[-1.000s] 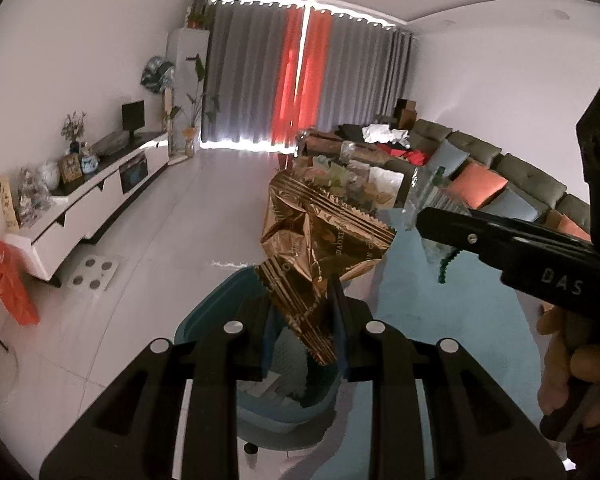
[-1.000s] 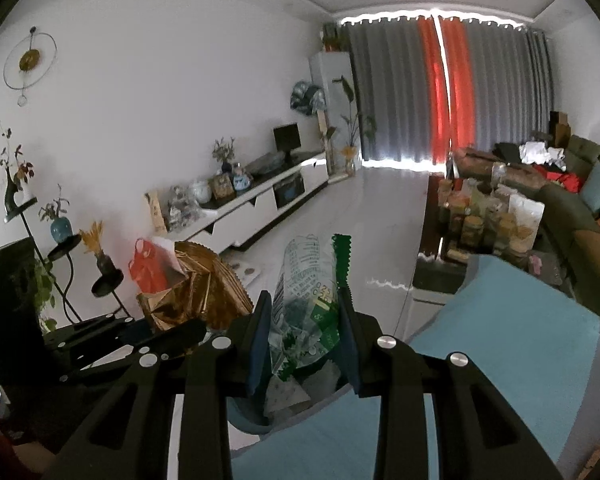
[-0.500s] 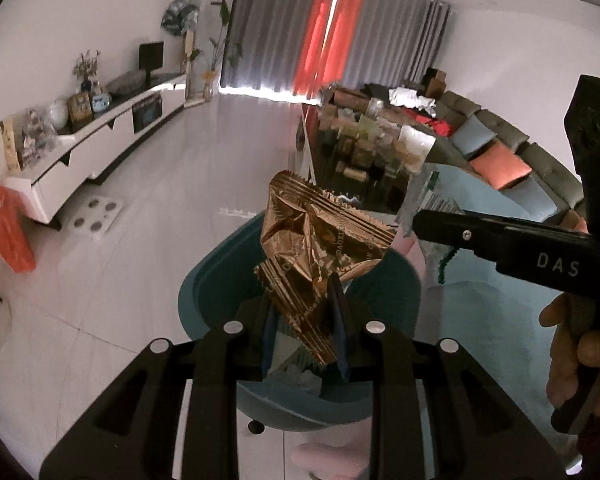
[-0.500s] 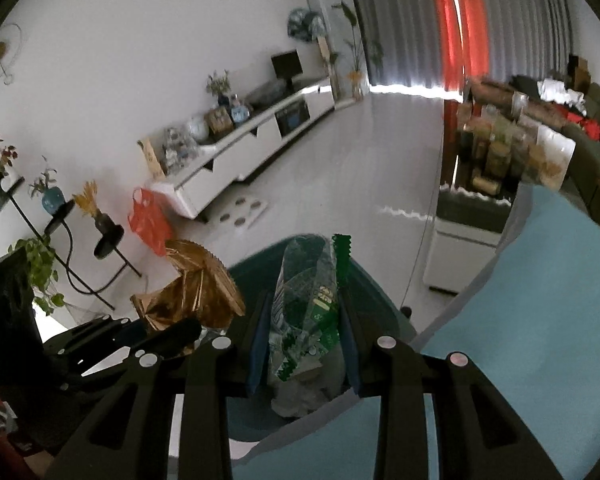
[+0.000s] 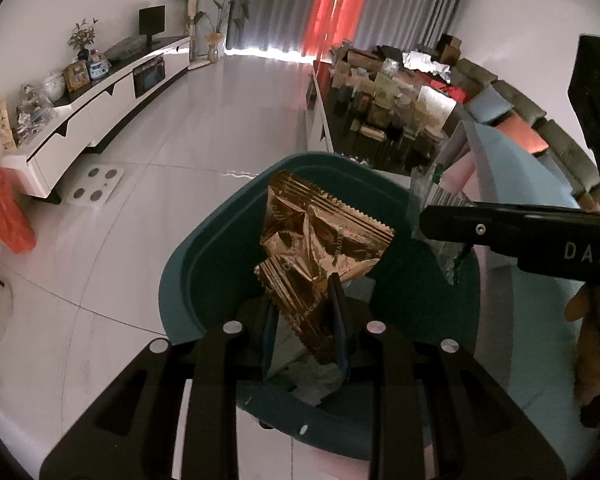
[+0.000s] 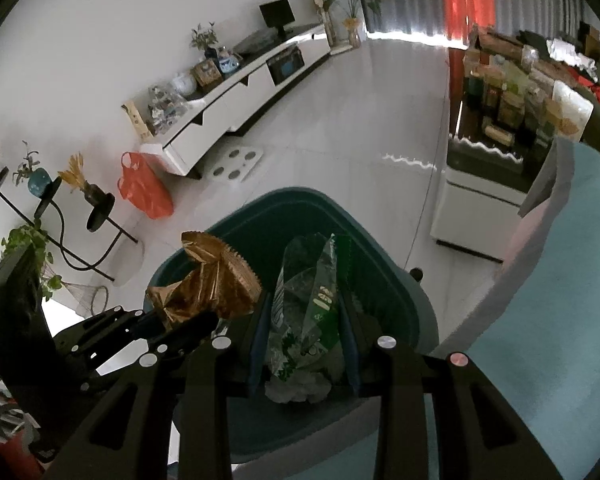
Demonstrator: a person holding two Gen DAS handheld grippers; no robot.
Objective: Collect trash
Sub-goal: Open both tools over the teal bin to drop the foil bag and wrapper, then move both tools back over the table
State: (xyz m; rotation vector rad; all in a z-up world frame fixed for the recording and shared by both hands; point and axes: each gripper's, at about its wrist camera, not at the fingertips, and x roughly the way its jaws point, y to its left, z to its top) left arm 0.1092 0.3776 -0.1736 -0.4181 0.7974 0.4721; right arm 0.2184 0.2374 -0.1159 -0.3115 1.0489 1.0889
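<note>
Your left gripper is clamped on a crumpled gold foil wrapper, which hangs above the open mouth of the teal trash bin. From your right wrist camera that same wrapper sits over the bin's left rim, with your left gripper reaching in from outside that rim.

Your right gripper is pinching a clear plastic wrapper with green print, held upright over the middle of the bin. Below it, inside the bin, you can see pale crumpled trash; what exactly it is I can't quite make out in the dim light.

From the left wrist camera, your right gripper comes in over the bin's right rim, with your hand gripping its handle beyond that side. The bin stands on the white tiled floor, just beside a light blue covering on its right.
</note>
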